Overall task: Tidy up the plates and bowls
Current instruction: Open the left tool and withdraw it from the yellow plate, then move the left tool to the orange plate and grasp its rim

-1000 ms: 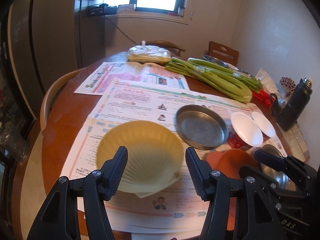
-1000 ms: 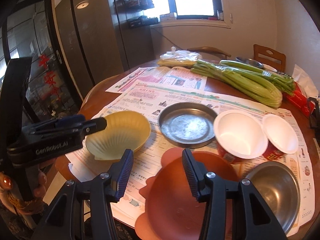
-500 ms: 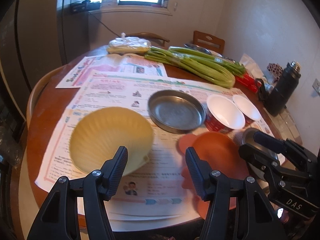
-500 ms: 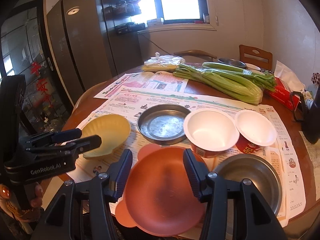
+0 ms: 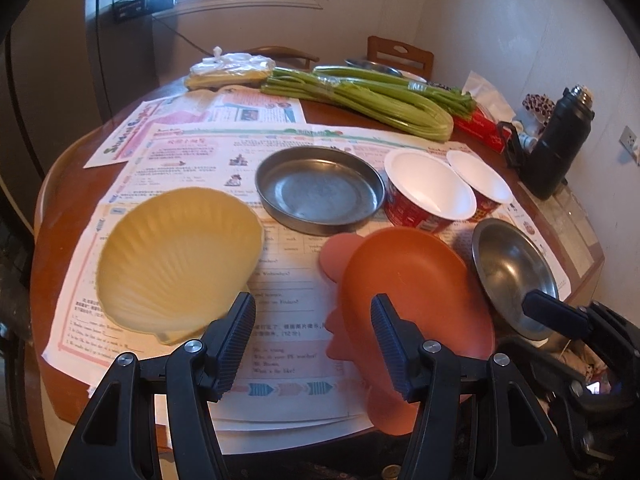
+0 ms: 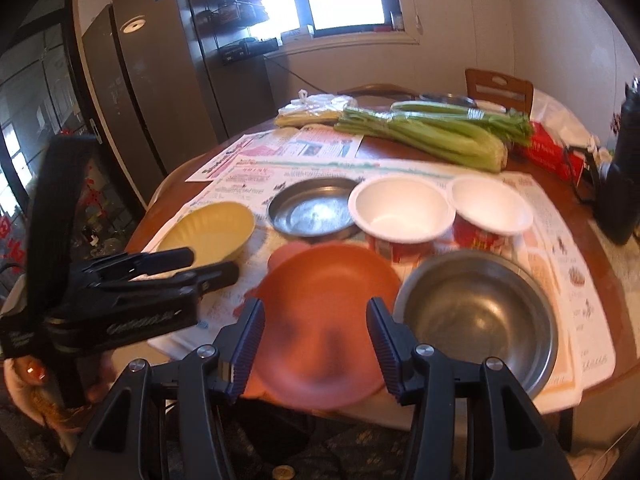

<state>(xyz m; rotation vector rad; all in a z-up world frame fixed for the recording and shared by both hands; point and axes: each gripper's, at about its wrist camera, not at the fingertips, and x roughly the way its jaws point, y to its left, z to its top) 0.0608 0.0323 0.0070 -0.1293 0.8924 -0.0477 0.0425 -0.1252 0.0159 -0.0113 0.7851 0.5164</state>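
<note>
A yellow shell-shaped bowl (image 5: pixel 180 260) (image 6: pixel 208 232) lies at the left of the newspaper-covered table. Right of it are a flat metal pan (image 5: pixel 320 192) (image 6: pixel 316 212), two red paper bowls with white insides (image 5: pixel 428 192) (image 6: pixel 400 208), an orange plate (image 5: pixel 412 280) (image 6: pixel 328 288) and a steel bowl (image 5: pixel 512 272) (image 6: pixel 476 312). My left gripper (image 5: pixel 312 304) (image 6: pixel 200 264) hangs open over the paper between the yellow bowl and the orange plate. My right gripper (image 6: pixel 316 308) (image 5: pixel 560 316) is open above the orange plate's near edge. Neither holds anything.
Celery bunches (image 5: pixel 360 96) and a plastic bag (image 5: pixel 228 70) lie at the far side of the round wooden table (image 5: pixel 56 200). A black flask (image 5: pixel 560 148) and a red box (image 5: pixel 480 128) stand at the right. Chairs sit behind, a tall fridge (image 6: pixel 152 92) left.
Both grippers have drawn back toward the table's near edge. The left one slid right, off the yellow bowl, to the gap beside the orange plate. Nothing was grasped.
</note>
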